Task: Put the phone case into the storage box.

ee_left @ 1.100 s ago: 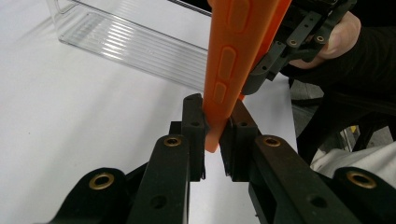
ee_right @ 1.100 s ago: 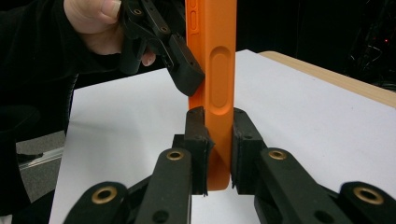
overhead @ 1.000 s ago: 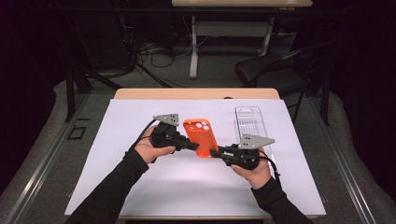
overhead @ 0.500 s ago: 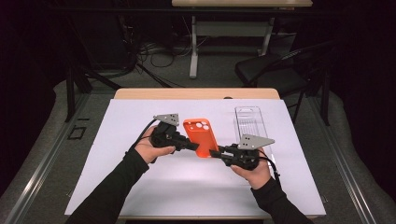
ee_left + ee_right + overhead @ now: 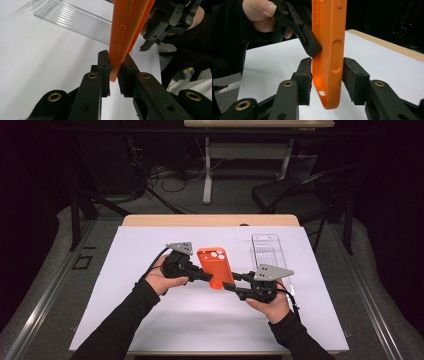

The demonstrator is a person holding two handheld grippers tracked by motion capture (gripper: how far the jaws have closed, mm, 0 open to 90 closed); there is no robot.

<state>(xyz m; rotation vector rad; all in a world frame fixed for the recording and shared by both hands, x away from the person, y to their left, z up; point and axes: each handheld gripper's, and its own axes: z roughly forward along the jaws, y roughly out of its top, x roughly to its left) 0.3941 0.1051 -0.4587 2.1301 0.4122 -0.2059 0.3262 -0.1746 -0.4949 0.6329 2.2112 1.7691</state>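
Gripping an unmarked orange phone case (image 5: 216,267), left tongs (image 5: 115,67).

The white table sheet (image 5: 150,320) is lit evenly from above, w/ only soft shadows; the room behind is left nearly black. High view is slightly soft, low detail. In both gripper views the near black links are blurred, and mild glare is seen on the orange case (image 5: 329,50).
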